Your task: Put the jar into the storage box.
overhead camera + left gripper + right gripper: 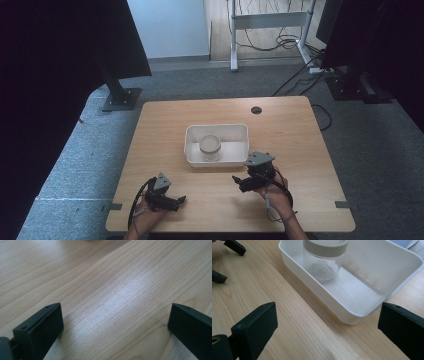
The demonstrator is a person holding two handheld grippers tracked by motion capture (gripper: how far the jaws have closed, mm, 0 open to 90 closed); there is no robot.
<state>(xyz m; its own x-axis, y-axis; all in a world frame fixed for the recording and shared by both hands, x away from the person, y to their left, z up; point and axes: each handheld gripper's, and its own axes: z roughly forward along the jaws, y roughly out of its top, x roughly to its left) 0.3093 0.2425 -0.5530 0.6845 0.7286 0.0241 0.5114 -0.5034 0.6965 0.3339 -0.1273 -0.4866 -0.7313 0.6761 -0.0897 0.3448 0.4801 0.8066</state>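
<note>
High view first: a clear glass jar (210, 147) with a grey lid stands upright inside a white tray (191, 151) on the bench (165, 120), and neither tongs touches it, so by my reading the handling of the jar has yet to start and all of it is left. Left tongs (181, 200) rest low on the bench, jaws spread wide with nothing between them (bare wood lies ahead of them in the left gripper view), and the tray sits well ahead and off to their right. Right tongs (236, 181) are also wide open and empty; from the right gripper view the jar (324, 260) stands ahead and slightly left, beyond the tray's (362, 302) near wall.
</note>
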